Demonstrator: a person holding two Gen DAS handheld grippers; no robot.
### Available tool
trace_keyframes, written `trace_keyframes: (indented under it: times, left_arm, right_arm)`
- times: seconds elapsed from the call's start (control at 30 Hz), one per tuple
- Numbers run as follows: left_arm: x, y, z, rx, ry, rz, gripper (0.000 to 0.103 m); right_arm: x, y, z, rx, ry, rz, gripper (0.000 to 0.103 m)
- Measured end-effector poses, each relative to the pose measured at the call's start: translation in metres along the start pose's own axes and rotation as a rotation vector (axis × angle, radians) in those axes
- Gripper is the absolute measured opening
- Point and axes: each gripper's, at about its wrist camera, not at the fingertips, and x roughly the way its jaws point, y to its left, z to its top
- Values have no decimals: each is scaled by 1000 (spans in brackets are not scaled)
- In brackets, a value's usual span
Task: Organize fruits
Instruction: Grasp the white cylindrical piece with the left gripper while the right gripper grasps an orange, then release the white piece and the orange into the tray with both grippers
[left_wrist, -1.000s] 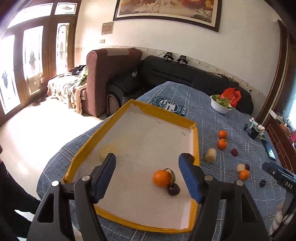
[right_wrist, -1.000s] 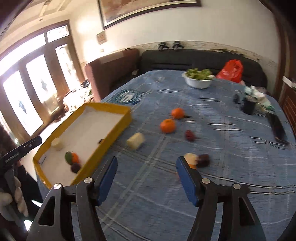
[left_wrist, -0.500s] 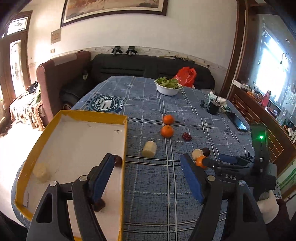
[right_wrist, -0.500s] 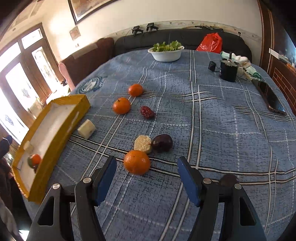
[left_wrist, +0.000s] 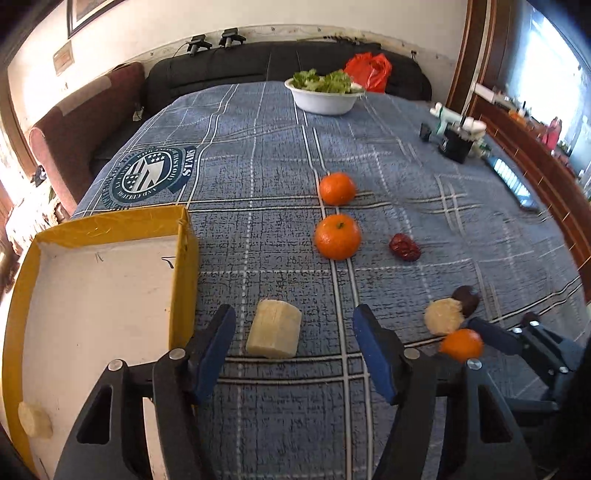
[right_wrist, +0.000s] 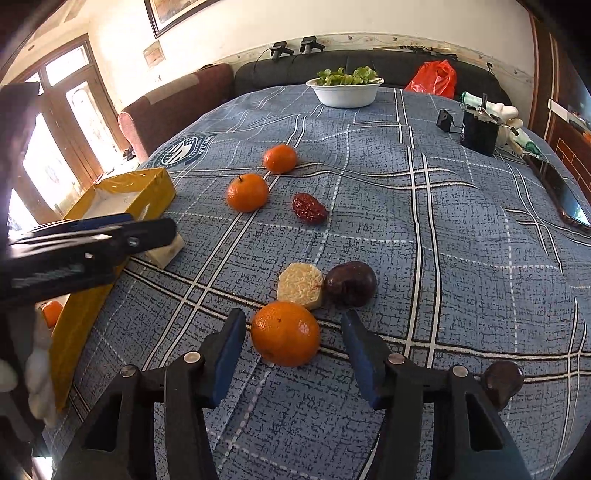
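My left gripper (left_wrist: 293, 343) is open, its fingers either side of a pale yellow fruit chunk (left_wrist: 273, 334) lying on the blue cloth beside the yellow tray (left_wrist: 183, 258). My right gripper (right_wrist: 291, 349) is open around an orange (right_wrist: 285, 333) that rests on the cloth. Behind that orange lie a pale round slice (right_wrist: 300, 285) and a dark plum (right_wrist: 350, 283). Further back are two more oranges (right_wrist: 246, 192) (right_wrist: 280, 158) and a red date (right_wrist: 308, 208). The tray holds a pale slice (left_wrist: 34, 424) and an orange (right_wrist: 51, 312).
A white bowl of greens (left_wrist: 325, 94) stands at the far end of the table. A black cup with tools (right_wrist: 478, 131) and a phone (right_wrist: 563, 195) sit at the right. Another dark plum (right_wrist: 501, 382) lies near my right gripper. Sofas line the wall behind.
My left gripper swung from over the tray to the pale chunk on the cloth. My right gripper moved forward and down until its fingers flank the near orange.
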Motion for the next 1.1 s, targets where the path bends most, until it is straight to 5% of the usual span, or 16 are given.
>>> trace_keyframes:
  times: [0.13,0.2,0.27,0.8,1.1]
  left_arm:
    - [19,-2,-1,4,47,36,59]
    - [23,-5,-3,21,66,57,38]
    - [23,-9,-5,45,57,95,31]
    - [-70,21,-40,-146,-99,-56,31]
    - [-111,99,-82,-340,-184,62,31]
  right_arm:
    - [1,1,-1,-6,3,5,49]
    - [0,1,-1,-4,4,11,45]
    - [0,0,-1,0,3,17,42]
    - [-15,-2,-4,37,-42,91,39]
    - [-21,9,-2,31,-67,62,39]
